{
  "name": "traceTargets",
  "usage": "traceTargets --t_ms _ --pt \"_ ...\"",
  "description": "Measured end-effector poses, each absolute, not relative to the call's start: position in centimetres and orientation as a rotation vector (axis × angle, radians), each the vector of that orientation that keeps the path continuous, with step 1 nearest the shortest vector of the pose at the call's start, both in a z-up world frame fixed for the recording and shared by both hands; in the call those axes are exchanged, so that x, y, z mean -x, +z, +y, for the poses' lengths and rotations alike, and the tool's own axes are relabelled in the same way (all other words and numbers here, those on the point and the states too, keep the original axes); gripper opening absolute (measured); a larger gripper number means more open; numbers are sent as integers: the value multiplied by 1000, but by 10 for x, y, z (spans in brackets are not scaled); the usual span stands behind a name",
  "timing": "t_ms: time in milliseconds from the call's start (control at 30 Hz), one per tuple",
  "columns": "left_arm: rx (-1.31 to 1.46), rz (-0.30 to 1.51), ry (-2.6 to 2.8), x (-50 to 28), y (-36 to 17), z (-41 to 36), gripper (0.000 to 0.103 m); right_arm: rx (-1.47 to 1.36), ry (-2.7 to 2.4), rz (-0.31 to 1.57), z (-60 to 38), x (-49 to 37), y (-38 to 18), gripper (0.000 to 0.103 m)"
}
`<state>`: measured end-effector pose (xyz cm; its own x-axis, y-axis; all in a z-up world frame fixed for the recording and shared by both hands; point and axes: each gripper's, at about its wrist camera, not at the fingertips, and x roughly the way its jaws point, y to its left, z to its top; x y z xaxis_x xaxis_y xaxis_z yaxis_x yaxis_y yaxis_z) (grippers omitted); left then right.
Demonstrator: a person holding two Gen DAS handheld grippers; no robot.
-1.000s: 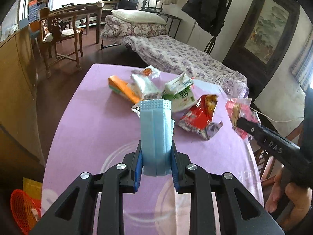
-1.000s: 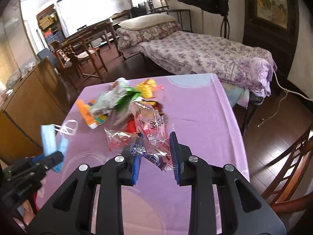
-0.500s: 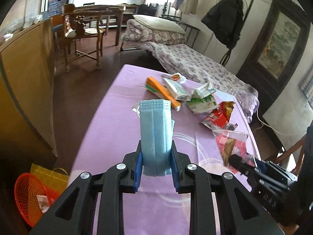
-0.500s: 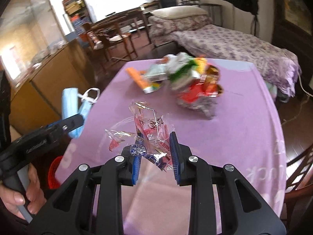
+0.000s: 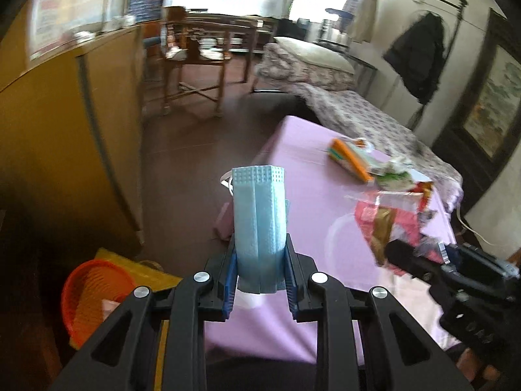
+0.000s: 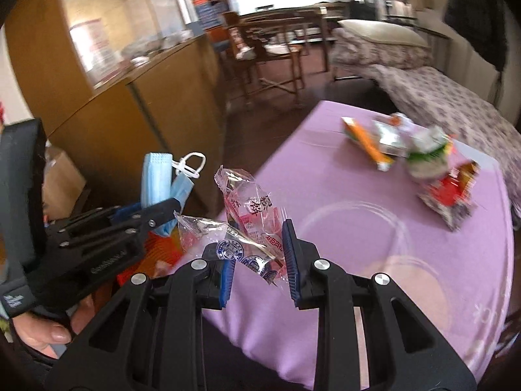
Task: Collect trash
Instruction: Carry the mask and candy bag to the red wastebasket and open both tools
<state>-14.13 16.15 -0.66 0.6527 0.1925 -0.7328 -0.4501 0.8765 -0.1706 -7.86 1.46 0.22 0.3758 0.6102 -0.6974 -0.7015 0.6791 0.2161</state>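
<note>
Beside the purple table (image 5: 302,176), left gripper (image 5: 259,288) jaws clamping blue mask (image 5: 259,221), right gripper (image 6: 259,267) jaws pinching clear wrapper (image 6: 250,215).

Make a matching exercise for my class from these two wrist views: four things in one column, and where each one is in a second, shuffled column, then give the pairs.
Things
1. blue face mask
2. clear snack wrapper
3. orange basket
4. orange carton

Places
A. on the floor beside the table
B. lying on the purple tablecloth
C. clamped in the left gripper
D. clamped in the right gripper

Pairs: 1-C, 2-D, 3-A, 4-B
</note>
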Motion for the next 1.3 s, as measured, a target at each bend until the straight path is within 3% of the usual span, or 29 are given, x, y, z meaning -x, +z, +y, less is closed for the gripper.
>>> traceTargets --t_ms 700,1233,1300 --pt "461 862 697 246 -49 287 25 466 1150 996 206 147 -19 28" --pt "542 982 865 308 -101 349 25 594 1230 1173 298 191 -75 29" --pt "553 995 867 313 -106 354 25 585 1237 1197 304 193 -83 32"
